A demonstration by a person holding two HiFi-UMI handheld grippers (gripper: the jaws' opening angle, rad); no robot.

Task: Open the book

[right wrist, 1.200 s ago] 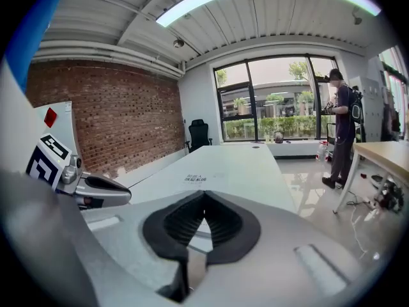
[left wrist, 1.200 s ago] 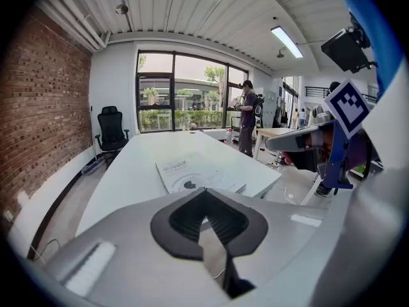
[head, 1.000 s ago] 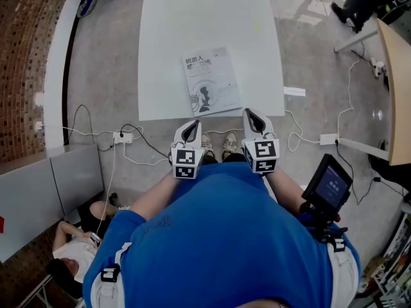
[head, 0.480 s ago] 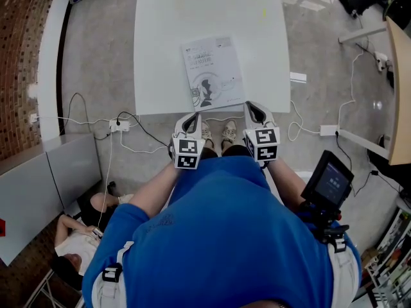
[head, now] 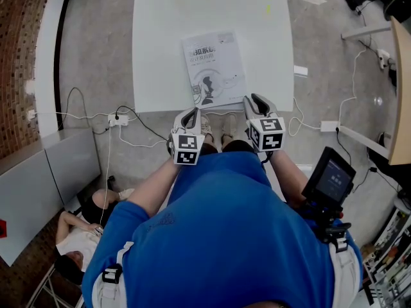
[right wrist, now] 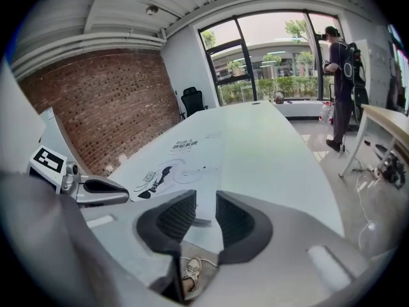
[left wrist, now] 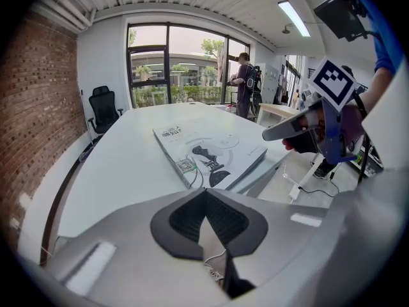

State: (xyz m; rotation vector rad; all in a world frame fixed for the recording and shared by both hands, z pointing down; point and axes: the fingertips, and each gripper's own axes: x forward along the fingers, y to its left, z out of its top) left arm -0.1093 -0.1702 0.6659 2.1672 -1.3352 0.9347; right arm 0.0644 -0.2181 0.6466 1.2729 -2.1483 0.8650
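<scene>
Book (head: 214, 69): closed, cover up, flat on the table, close to the near edge and turned slightly askew; dark figure and printed title on a pale cover.
Table (head: 167, 18): white top, bare apart from the book.
Left gripper (head: 191, 113): pads pressed together at the tips, nothing between them; over the floor just short of the table edge, off the book's near left corner, not touching it.
Right gripper (head: 252, 100): jaws apart with a clear gap, having just been opening; nothing between the pads, only table edge and floor seen through the gap; at the table edge just beside the book's near right corner, clear of the cover.
Pointing: both grippers angled downward toward the table, marker cubes facing up in the head view.
Blue shirt (head: 218, 236): filling the lower half of the head view, an arm reaching forward to each gripper.
Shoes (head: 207, 128): on the grey floor between the two grippers, below the table edge.
Screen device (head: 331, 181): dark, at the wearer's right side.
Cables (head: 115, 119): white, trailing across the floor left of the table.
Seated person (head: 77, 242): on the floor at lower left.
Brick wall (right wrist: 96, 101): along one side of the room.
Office chair (left wrist: 102, 104): black, beyond the table's far end, by the windows (left wrist: 172, 62).
</scene>
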